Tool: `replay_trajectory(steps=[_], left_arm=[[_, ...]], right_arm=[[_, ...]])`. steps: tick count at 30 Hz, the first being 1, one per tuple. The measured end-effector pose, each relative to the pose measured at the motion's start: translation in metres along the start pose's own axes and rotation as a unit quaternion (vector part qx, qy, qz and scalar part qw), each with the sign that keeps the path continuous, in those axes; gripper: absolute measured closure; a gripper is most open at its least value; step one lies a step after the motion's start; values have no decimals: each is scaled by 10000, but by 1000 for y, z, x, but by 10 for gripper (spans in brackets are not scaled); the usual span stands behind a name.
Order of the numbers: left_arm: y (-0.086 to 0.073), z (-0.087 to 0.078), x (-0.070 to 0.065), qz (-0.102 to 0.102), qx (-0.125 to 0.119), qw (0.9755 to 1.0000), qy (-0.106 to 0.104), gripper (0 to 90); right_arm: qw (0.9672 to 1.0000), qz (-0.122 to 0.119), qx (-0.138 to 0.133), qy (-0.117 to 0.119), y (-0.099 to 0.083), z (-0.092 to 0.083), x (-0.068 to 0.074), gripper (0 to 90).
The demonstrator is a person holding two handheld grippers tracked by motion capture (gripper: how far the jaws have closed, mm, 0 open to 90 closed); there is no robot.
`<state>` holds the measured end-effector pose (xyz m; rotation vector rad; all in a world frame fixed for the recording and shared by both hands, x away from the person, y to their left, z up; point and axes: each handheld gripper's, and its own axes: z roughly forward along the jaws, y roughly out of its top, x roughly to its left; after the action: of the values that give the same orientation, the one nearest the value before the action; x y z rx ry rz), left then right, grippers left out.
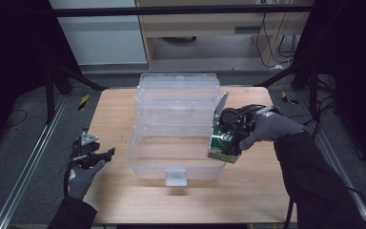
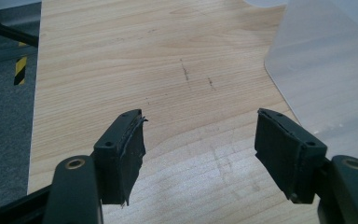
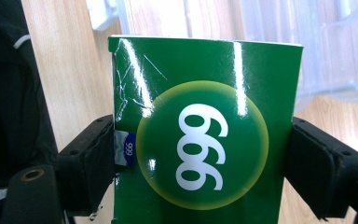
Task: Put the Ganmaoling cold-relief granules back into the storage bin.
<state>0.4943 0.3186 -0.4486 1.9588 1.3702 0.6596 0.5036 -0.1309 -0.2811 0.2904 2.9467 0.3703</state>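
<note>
My right gripper (image 3: 200, 154) is clamping a green box (image 3: 205, 135) beside the bin's (image 1: 171, 143) right wall; my left gripper (image 2: 200, 154) is gaping wide, empty, above the tabletop (image 2: 121, 70).

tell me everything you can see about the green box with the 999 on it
The glossy green cardboard box carries a yellow-green disc with white "999" digits, plus a small blue "999" label on one side. Its face shows creases and scuffs near one top corner. The right hand-held gripper clamps it by both side faces, jaws pressed against it. In the high view the box is held tilted at the right end wall of the clear plastic storage bin, above the wooden table.
</note>
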Motion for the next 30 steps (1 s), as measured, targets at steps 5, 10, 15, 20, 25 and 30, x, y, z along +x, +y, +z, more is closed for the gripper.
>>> replay_trajectory(steps=[5,10,15,20,25,30], left_arm=[[-1,1,0,-17,30,10000,-2,320],[-1,1,1,-20,15,10000,-2,319],[-1,1,1,-20,18,10000,4,319],[-1,1,0,-17,17,10000,0,319],[-1,2,1,-15,29,10000,1,319],[-1,2,0,-5,31,10000,-2,318]], right_arm=[[9998,-189,13,45,12,6,-4,173],[9994,-350,0,80,21,13,-5,173],[9984,-555,-20,128,30,21,-6,173],[9977,-655,1,177,34,32,-6,173],[9971,-741,-8,164,35,38,-6,173],[9972,-708,66,228,37,45,-5,174]])
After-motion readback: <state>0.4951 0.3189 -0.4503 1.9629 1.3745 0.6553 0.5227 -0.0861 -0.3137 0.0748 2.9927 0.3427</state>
